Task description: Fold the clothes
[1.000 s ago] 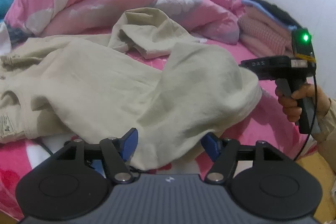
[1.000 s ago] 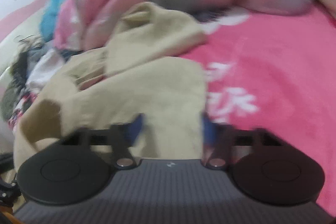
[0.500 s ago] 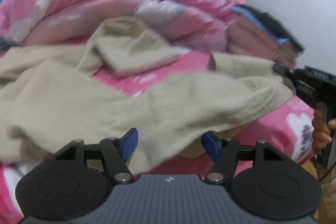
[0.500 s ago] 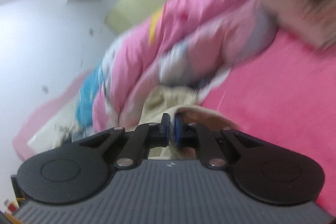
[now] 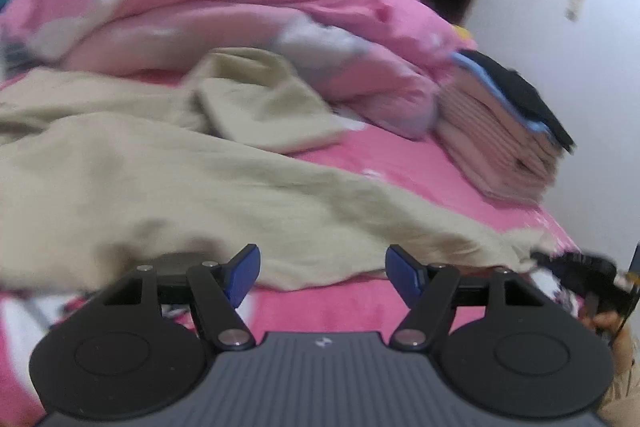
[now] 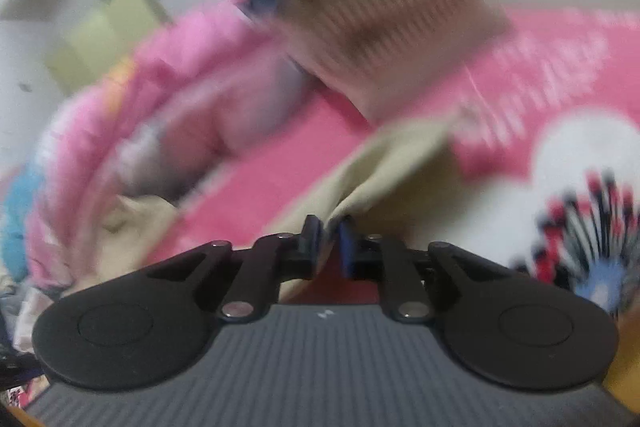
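The right gripper [image 6: 330, 243] pinches a corner of the beige garment [image 5: 168, 187], its jaws having just eased slightly apart; the left gripper [image 5: 322, 273] stands open with nothing clamped, the garment spread on the pink bed [image 5: 400, 167] just ahead of it

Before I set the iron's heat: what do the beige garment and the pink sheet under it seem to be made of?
The beige garment looks like matte woven cotton or linen: it creases softly with no sheen. The pink sheet looks like printed cotton, flat and dull, possibly brushed; blur leaves the weave unclear.
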Available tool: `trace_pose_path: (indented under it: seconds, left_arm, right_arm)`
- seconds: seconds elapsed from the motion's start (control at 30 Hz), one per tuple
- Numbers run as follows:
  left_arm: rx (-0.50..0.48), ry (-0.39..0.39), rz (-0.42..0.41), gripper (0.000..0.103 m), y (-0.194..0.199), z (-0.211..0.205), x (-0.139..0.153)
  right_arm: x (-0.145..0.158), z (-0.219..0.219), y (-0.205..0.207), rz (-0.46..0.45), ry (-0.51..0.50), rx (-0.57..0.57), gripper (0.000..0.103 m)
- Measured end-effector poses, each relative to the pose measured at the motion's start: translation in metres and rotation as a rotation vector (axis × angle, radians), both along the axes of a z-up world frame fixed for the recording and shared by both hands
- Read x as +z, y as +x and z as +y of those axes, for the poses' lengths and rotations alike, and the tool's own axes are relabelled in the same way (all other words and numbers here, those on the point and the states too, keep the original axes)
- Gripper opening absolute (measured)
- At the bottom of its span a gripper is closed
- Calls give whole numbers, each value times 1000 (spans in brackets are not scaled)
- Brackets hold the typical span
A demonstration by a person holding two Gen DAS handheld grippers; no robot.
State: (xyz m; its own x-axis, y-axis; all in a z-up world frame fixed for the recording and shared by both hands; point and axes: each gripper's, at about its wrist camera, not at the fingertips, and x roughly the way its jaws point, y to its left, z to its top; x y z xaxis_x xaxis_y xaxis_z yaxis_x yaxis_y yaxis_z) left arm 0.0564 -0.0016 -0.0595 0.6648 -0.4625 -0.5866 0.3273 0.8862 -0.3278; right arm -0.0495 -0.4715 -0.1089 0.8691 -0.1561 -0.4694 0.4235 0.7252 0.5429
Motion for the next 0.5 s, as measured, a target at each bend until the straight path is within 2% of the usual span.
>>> trace_pose_path:
  seconds: [0.03,0.07,0.13,0.2,0.23,0.3,0.37,0.43,0.5]
  left_arm:
    - [33,-1,3,73,-1,11,-1]
    - [70,-3,6,73,-2,24,-2]
    - [167,-15,18,74,-3,58,-6]
    - [258,-32,33,74,-4,90,-10]
    - [308,-43,43,74,-5,106,-13]
    - [392,-75,61,74,-6,136,-19]
    - [454,-128,83,74,-8,163,-26]
    - [485,-178,98,74,-8,179,-33]
    - [501,-225,110,74,-8,191,-40]
  right_arm:
    - [-9,-3,3,39,24,-20,13]
    - [-15,-7,4,65,50,-38,19]
    - [-15,-21,-8,33,134,-77,28]
    - [-10,-35,-23,9,198,-139,46]
    - [-5,-40,-30,11,208,-185,50]
    - [9,-42,-38,32,151,-261,55]
    - [25,-31,-41,42,61,-272,57]
    - [40,-8,-35,20,-22,-201,57]
    - [56,26,-16,-11,-117,-60,57]
